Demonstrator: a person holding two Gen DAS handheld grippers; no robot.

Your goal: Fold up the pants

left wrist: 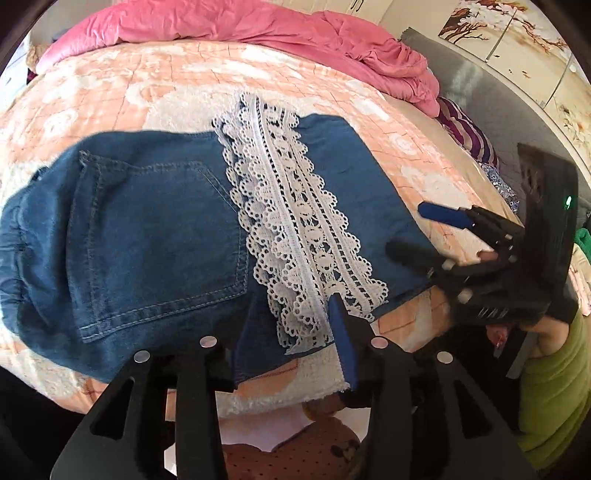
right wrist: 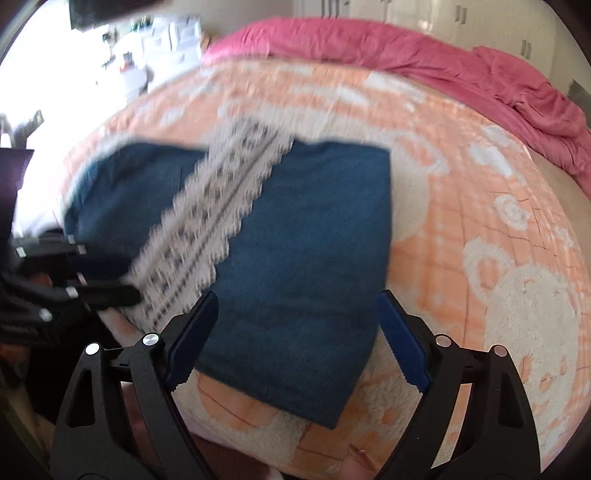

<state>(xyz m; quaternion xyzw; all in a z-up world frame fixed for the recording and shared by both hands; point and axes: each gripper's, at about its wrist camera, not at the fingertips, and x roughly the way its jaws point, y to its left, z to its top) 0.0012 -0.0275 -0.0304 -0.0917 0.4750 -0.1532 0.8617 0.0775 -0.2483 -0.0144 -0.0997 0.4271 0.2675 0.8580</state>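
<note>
The left gripper [left wrist: 291,332], at the bottom centre of its own view, stands with its jaws spread wide over the near edge of the denim pants [left wrist: 147,229] and grips nothing that can be seen; one blue pad shows at lower centre, while the other is hard to pick out against the dark cloth. The right gripper [right wrist: 295,339] is likewise wide open and empty at the bottom of its view, both blue pads hanging over the near end of the folded denim. The pants lie across the middle of both frames on the peach and white blanket [left wrist: 110,96], already doubled, with a back pocket [left wrist: 159,240] at centre left and a white lace trim [left wrist: 295,221] running diagonally down the middle. A pink quilt [left wrist: 258,29] is heaped along the top. The right view is blurred, so that hand is probably moving. The step in hand looks like taking hold for another fold. To do it well, each gripper should close on all layers at the near edge, not just the lace, which would likely snag or stretch; then lift both ends evenly and lay edge to edge.
</note>
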